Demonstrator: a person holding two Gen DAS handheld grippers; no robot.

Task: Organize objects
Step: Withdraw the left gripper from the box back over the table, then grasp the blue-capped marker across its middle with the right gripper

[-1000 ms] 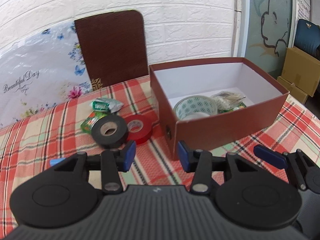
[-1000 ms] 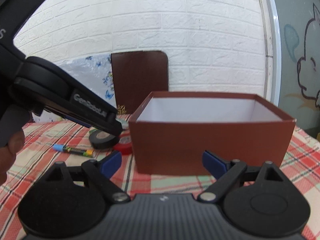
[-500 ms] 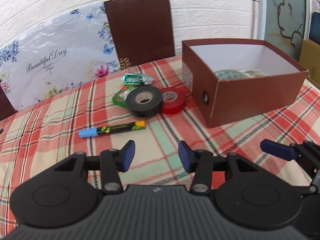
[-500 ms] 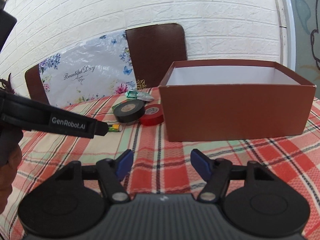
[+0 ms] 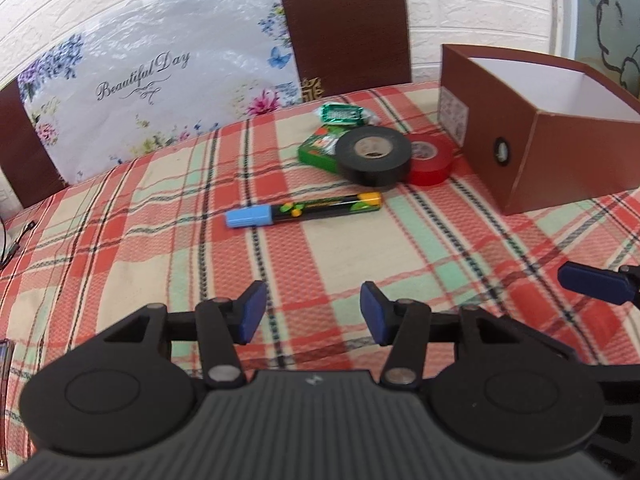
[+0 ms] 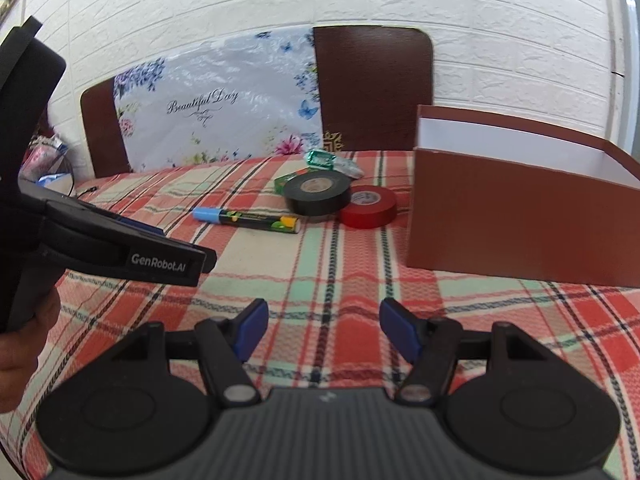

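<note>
A brown open box (image 5: 560, 160) (image 6: 520, 216) stands at the right on the plaid tablecloth. Left of it lie a red tape roll (image 5: 430, 160) (image 6: 368, 206), a black tape roll (image 5: 374, 154) (image 6: 316, 192), a green packet (image 5: 318, 148) (image 6: 286, 179), a foil-wrapped green sweet (image 5: 344, 114) (image 6: 328, 160) and a marker with a blue cap (image 5: 304, 210) (image 6: 246, 219). My left gripper (image 5: 312, 312) is open and empty, well short of the marker. My right gripper (image 6: 324, 326) is open and empty, in front of the box's near left corner.
Two brown chair backs (image 5: 344, 20) (image 6: 372, 88) and a floral plastic sheet (image 5: 160, 88) stand behind the table against a white brick wall. The left gripper body (image 6: 120, 240) crosses the right wrist view's left side. Cables (image 5: 16, 240) lie at the far left edge.
Both grippers have pulled back and swung left from the box. The marker and tape rolls now lie ahead, and the box sits at the right. Both stay open and empty.
</note>
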